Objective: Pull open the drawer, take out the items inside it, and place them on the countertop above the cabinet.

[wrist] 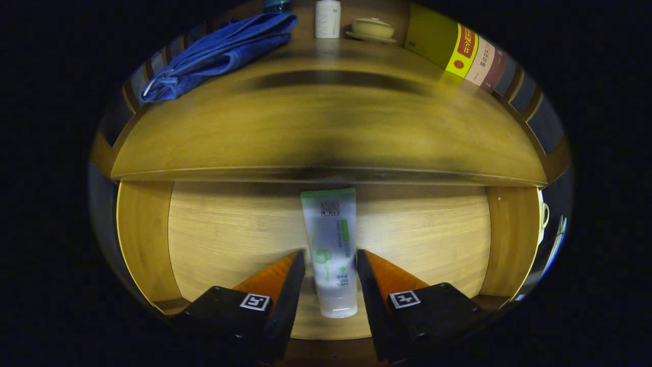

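Gripper view looked down into the open drawer (pixel 229 239), where the tube (pixel 331 244) lay lengthwise. The hand-held gripper (pixel 331 260) straddled the tube, fingers parted just beside it without pressing, likely lined up for a grasp; the surface (pixel 326 127) lay beyond the tube.

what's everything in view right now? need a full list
tube: 1, white with a green end and green print, lying on the drawer floor between the gripper's fingers
drawer: 1, light wood, pulled open below the countertop
countertop: 1, brown wood, above the drawer
towel: 1, blue, crumpled on the countertop, far left
bottle: 1, white, upright at the back of the countertop
lidded dish: 1, cream, on a saucer beside the bottle
books: a few, yellow-green, white and brown spines, far right of the countertop
gripper: 1, open, fingers either side of the tube, contact unclear
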A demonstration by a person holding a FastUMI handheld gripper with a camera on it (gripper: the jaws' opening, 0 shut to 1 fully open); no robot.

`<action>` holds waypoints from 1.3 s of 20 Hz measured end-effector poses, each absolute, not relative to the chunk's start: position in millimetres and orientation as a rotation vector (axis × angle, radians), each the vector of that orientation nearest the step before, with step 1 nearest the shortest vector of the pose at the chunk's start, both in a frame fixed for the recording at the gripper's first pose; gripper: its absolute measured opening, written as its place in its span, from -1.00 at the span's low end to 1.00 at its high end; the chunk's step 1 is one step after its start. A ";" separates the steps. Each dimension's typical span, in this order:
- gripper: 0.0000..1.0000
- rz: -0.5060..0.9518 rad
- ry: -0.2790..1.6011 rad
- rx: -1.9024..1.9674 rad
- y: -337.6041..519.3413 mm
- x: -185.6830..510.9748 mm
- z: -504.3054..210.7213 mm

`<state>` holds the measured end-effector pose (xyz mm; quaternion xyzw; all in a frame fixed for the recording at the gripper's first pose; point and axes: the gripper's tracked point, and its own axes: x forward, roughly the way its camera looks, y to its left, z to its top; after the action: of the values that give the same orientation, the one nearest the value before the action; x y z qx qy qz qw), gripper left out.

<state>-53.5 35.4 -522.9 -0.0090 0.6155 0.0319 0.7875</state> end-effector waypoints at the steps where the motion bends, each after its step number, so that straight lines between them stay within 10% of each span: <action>1: 0.28 0.067 1.320 -0.015 36.2 -49.3 -521.7; 7: -0.08 0.022 1.293 -0.001 38.1 -24.2 -482.3; 26: -0.08 0.057 1.185 0.005 22.3 0.1 -328.7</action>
<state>0.1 22.3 -328.7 0.0024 0.5582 0.0269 0.8293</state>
